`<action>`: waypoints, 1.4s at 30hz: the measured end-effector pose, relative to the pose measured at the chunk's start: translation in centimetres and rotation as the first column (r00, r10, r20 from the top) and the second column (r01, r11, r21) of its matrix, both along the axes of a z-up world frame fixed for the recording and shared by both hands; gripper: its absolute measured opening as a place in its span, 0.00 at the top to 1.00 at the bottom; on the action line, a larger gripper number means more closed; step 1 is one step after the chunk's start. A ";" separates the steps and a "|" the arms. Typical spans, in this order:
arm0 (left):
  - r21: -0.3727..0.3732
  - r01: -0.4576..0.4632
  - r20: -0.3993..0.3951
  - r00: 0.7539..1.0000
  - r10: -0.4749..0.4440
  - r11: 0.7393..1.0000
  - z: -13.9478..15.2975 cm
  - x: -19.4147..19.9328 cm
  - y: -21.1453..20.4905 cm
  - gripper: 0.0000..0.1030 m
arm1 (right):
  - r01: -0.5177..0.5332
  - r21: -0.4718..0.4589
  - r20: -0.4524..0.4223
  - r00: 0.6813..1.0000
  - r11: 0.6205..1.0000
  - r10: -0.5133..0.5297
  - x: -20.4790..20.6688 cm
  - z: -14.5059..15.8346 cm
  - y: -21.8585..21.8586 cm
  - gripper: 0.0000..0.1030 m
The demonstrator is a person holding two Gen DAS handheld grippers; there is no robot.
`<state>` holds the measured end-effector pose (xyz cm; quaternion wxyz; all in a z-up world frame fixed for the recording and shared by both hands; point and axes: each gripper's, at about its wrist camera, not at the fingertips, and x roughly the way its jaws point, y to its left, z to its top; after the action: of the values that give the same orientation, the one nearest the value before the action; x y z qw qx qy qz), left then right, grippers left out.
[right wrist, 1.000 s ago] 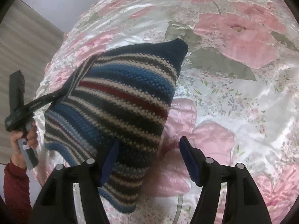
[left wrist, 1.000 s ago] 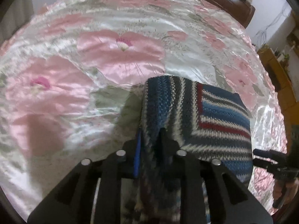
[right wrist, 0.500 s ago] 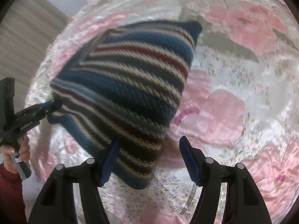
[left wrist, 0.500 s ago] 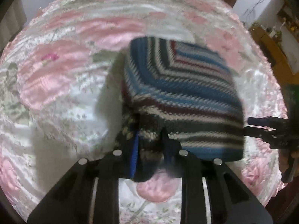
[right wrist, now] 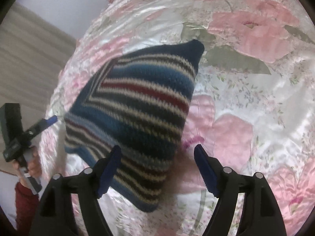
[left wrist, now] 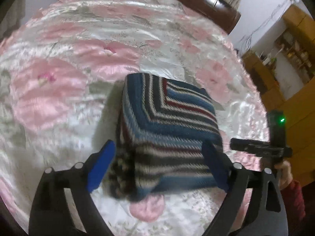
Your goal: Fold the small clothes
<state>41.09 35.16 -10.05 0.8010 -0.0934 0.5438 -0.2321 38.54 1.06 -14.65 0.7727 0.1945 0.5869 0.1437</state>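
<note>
So rn the striped knit piece (left wrist: 167, 129) is lying folded into a rough square on the pink floral satin bedspread (left wrist: 65, 90), more or less mid-bed. Stripes are blue, dark, cream and a bit of red, w/ the bands meeting at a diagonal on top.

My left gripper (left wrist: 157, 167) is spread wide, blue pads either side of the near edge of the knit but not pinching anything afaict. Pic is kinda blurry at that near edge tbh, so can't say if a pad brushes the fabric.

Right gripper (right wrist: 157, 169) is also spread apart, hovering over the knit's near corner from the other side, nothing btwn the pads gripped. From that cam my left hand (right wrist: 32, 165) shows at the far left in a red sleeve (right wrist: 25, 202), just beside the knit's edge.

Wooden headboard (left wrist: 212, 2) at the far end.
</note>
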 end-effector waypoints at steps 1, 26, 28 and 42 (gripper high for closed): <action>0.034 0.015 -0.032 0.999 -0.014 0.999 -1.1 1.4 -0.6 0.12 | 0.003 -0.005 -0.004 1.000 1.000 -0.003 0.5 0.0 0.0 0.25; -0.125 0.093 -0.242 0.963 -0.121 0.988 -9.6 4.3 -3.6 0.64 | -0.001 0.196 -0.012 1.000 0.981 0.004 3.8 -5.5 1.2 0.44; -0.113 0.103 -0.220 0.967 -0.126 0.988 -8.9 3.9 -4.2 0.67 | -0.011 0.185 0.010 1.000 0.983 0.009 3.3 -4.7 1.4 0.48; -0.237 0.208 -0.121 0.963 -0.241 0.949 -0.6 -6.9 -14.7 0.69 | -0.047 0.134 0.107 0.994 0.990 0.033 -8.6 5.2 -8.0 0.52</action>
<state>34.15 20.41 -10.67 0.7112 -0.1369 0.5796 -0.3736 29.93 -6.99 -9.46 0.7842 0.2272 0.5383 0.2088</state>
